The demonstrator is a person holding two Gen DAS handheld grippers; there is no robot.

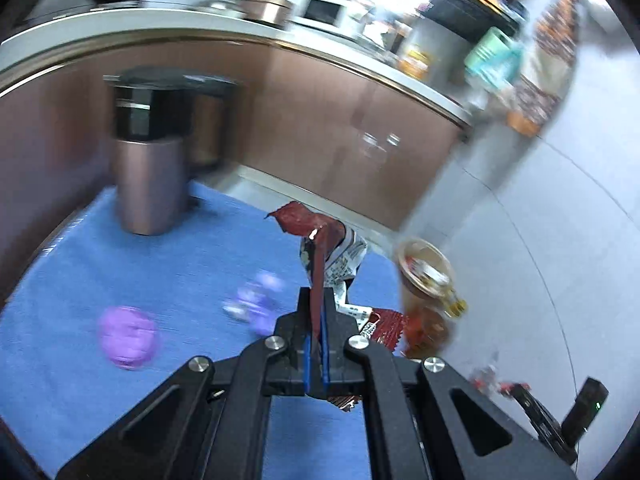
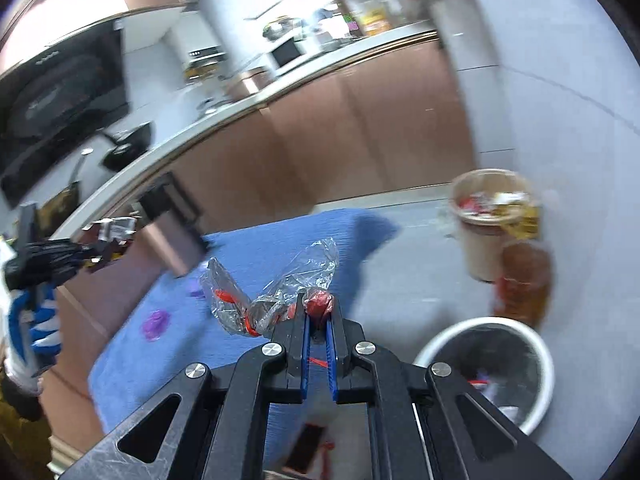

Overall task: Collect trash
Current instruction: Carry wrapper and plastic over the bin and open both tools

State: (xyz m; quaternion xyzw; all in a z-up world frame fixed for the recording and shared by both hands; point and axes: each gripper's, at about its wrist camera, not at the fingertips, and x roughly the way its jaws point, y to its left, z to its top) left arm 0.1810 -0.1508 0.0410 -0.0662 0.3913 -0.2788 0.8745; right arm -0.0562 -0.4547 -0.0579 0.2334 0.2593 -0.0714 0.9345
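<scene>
My left gripper [image 1: 317, 300] is shut on a dark red snack wrapper [image 1: 320, 236] and holds it above the blue mat [image 1: 80, 280]. My right gripper [image 2: 319, 312] is shut on a crumpled clear plastic wrapper with red print [image 2: 276, 284], held above the mat [image 2: 248, 248]. A white bin with a dark liner [image 2: 488, 364] stands low right of the right gripper, with some trash inside. A purple lump [image 1: 127, 337] and a blurred purple wrapper [image 1: 258, 296] lie on the mat.
A brown paper cup full of trash [image 2: 494, 220] stands on the grey floor, with an amber cup [image 2: 524, 276] beside it; the paper cup also shows in the left wrist view [image 1: 426, 276]. A copper pedal bin [image 1: 150, 152] stands on the mat by the brown cabinets [image 1: 320, 120].
</scene>
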